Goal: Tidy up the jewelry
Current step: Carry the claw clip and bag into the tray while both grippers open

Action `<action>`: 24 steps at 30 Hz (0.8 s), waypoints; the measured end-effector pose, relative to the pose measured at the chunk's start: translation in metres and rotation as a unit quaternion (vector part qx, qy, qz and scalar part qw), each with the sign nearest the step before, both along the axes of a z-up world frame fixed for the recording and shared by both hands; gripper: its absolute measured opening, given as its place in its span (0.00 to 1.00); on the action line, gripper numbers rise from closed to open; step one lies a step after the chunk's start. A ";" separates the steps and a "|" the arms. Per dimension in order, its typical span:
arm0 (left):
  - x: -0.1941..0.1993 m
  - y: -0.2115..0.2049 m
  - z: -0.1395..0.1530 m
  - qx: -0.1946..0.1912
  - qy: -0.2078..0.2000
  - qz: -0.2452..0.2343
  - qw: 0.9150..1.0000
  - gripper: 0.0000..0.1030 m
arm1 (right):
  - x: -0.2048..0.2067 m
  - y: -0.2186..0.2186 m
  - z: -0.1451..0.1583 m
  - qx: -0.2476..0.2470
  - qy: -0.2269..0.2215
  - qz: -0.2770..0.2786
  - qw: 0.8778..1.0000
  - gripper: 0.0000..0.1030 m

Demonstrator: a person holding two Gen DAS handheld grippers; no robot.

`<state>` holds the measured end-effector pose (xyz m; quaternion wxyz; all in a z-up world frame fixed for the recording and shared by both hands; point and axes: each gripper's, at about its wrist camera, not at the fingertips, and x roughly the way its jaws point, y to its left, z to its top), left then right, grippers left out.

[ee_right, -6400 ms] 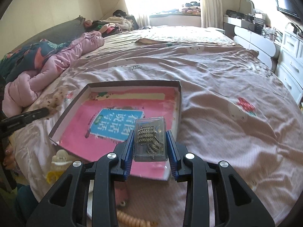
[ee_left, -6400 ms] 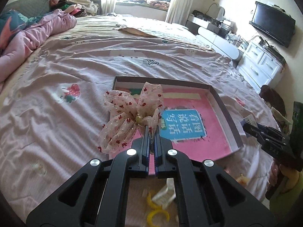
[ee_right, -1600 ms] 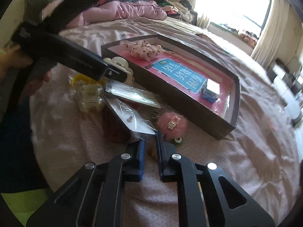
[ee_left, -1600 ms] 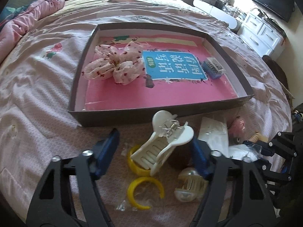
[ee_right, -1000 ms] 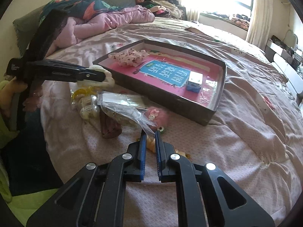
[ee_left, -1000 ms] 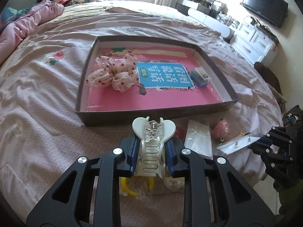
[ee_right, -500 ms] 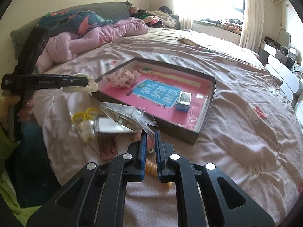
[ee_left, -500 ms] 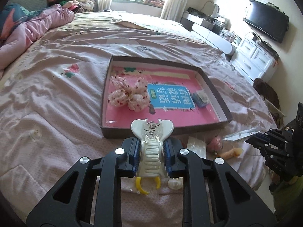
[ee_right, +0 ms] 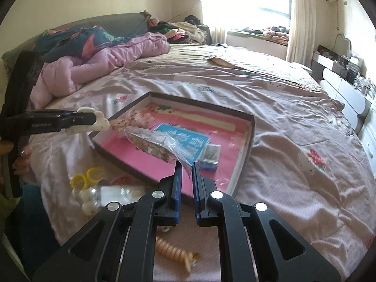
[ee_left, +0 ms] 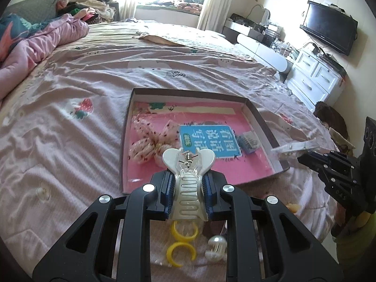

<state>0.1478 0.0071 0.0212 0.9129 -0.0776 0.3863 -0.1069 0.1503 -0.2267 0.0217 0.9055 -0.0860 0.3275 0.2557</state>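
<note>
My left gripper (ee_left: 188, 186) is shut on a white claw hair clip (ee_left: 188, 183) and holds it above the near rim of the pink-floored box tray (ee_left: 124, 141). In the tray lie a spotted fabric bow (ee_left: 150, 142) and a small clear case (ee_left: 248, 141). My right gripper (ee_right: 186, 176) is shut on a clear plastic bag (ee_right: 159, 144) and holds it over the tray (ee_right: 244, 157); the case (ee_right: 210, 156) lies just beyond it. The left gripper with the clip (ee_right: 94, 119) shows at the left of the right wrist view. The right gripper (ee_left: 312, 157) shows at the right of the left wrist view.
On the bedspread before the tray lie yellow rings (ee_left: 181, 244), a pearly clip (ee_left: 216, 246), a coiled hair tie (ee_right: 175, 252) and small packets (ee_right: 112, 192). A pink duvet (ee_right: 105, 65) lies at the far left. White drawers (ee_left: 315, 80) stand right of the bed.
Both grippers have risen and moved forward toward the tray with their loads. The bag now hangs over the tray's near part; the clip sits over its near rim.
</note>
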 end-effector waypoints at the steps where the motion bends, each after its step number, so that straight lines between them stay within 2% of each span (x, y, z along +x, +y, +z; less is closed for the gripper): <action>1: 0.003 -0.002 0.000 -0.001 -0.001 -0.001 1.000 0.14 | 0.004 -0.002 0.001 0.001 -0.001 -0.004 1.000 0.08; 15: 0.034 -0.031 -0.010 0.017 -0.005 -0.018 1.000 0.14 | 0.045 -0.011 -0.004 -0.004 -0.001 -0.046 0.999 0.08; 24: 0.043 -0.041 -0.022 0.014 -0.007 -0.031 0.999 0.14 | 0.072 -0.009 -0.011 -0.004 0.004 -0.070 0.998 0.08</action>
